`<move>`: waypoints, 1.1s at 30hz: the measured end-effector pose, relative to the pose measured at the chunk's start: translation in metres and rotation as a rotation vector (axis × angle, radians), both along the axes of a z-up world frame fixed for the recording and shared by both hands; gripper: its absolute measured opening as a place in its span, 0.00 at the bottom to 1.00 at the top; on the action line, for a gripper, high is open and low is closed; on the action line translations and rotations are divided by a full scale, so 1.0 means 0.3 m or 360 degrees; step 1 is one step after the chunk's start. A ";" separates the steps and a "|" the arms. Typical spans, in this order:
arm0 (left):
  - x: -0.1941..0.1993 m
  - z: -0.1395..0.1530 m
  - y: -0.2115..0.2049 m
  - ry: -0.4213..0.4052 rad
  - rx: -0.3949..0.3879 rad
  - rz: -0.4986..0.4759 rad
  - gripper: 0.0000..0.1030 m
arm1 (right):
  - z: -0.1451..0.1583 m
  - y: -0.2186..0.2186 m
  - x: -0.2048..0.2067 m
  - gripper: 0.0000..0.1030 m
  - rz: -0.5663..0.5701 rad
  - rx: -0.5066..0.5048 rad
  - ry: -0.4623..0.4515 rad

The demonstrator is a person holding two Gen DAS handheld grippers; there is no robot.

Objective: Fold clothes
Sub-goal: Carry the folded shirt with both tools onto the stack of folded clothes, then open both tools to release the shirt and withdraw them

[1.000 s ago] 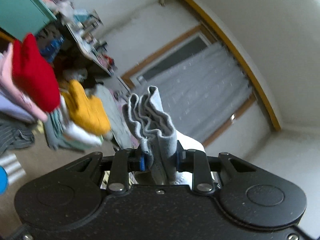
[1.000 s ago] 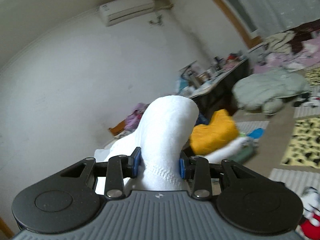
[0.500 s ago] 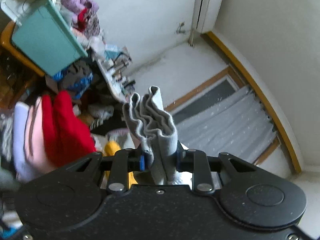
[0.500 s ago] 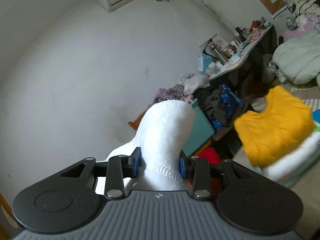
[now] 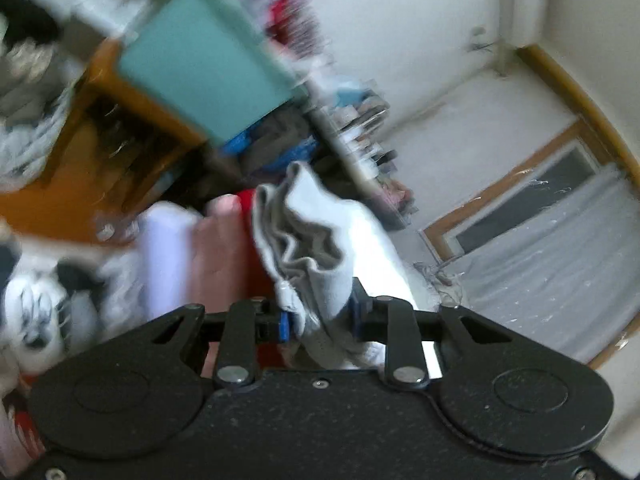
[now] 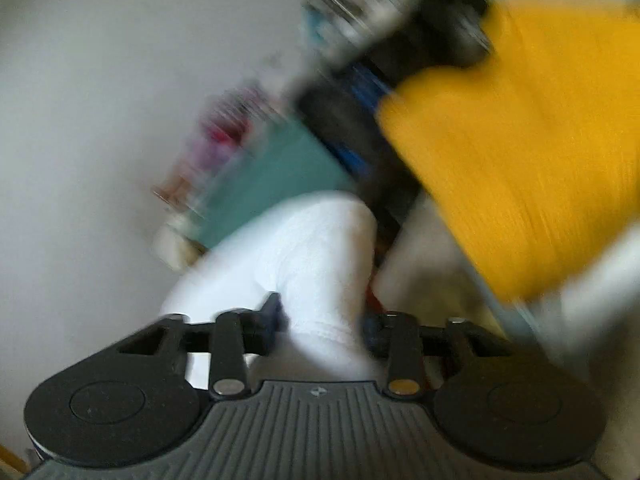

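The biggest thing I see is the white wall (image 6: 100, 120), which fills the left half of the right wrist view; the same room has one window with a wooden frame (image 5: 532, 200) and one pale curtain (image 5: 560, 272) in the left wrist view. Next in size is one yellow knitted garment (image 6: 520, 140), very blurred, at the upper right of the right view. There is one teal box (image 5: 204, 72) on an orange wooden shelf (image 5: 72, 184); the same box shows also in the right view, blurred. In front of the shelf I count three folded pieces standing side by side: one lilac (image 5: 164, 256), one pink (image 5: 218, 252) and one red (image 5: 246, 200), mostly hidden. A long shelf full of small things (image 5: 360, 136) is too blurred to count.

I hold two claws and each one pinches cloth. My left claw (image 5: 320, 318) is pressed on one grey cloth edge (image 5: 308, 248), gathered in several wavy layers; I count about four folds, but not surely. It stands up out of the jaws, its long axis pointing away from me and leaning a little left. A white part (image 5: 380, 248) of cloth lies just behind it on the right.

My right claw (image 6: 322, 324) is pinching one white cloth (image 6: 304, 248). It rises from the jaws, then bends to the left and goes down behind the left finger. Both cloths are lifted in the air, in front of the cameras.
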State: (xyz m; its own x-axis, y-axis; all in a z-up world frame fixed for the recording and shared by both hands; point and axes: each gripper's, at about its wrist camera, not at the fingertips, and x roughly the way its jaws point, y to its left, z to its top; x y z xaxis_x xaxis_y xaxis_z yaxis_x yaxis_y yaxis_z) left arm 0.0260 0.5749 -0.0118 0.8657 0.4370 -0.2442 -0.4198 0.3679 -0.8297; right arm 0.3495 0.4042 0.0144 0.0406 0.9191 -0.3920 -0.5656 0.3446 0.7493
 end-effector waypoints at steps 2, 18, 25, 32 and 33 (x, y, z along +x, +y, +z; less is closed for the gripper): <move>-0.016 -0.006 -0.007 0.0001 0.0026 0.0008 0.31 | -0.041 -0.024 0.001 0.55 -0.0011 0.0098 0.0093; -0.184 0.144 -0.110 -0.0094 0.0130 0.0084 0.71 | 0.147 -0.318 -0.109 0.67 -0.0200 0.0091 -0.0257; -0.283 0.162 -0.302 -0.0097 0.0189 -0.0031 0.85 | 0.166 -0.593 -0.209 0.87 -0.0143 -0.0073 -0.0424; -0.233 0.172 -0.583 0.0096 0.0330 -0.0339 0.96 | 0.168 -0.935 -0.424 0.98 -0.0280 -0.0194 -0.0525; -0.216 0.174 -0.637 0.0148 0.0376 -0.0386 0.98 | 0.168 -0.983 -0.459 0.99 -0.0313 -0.0238 -0.0558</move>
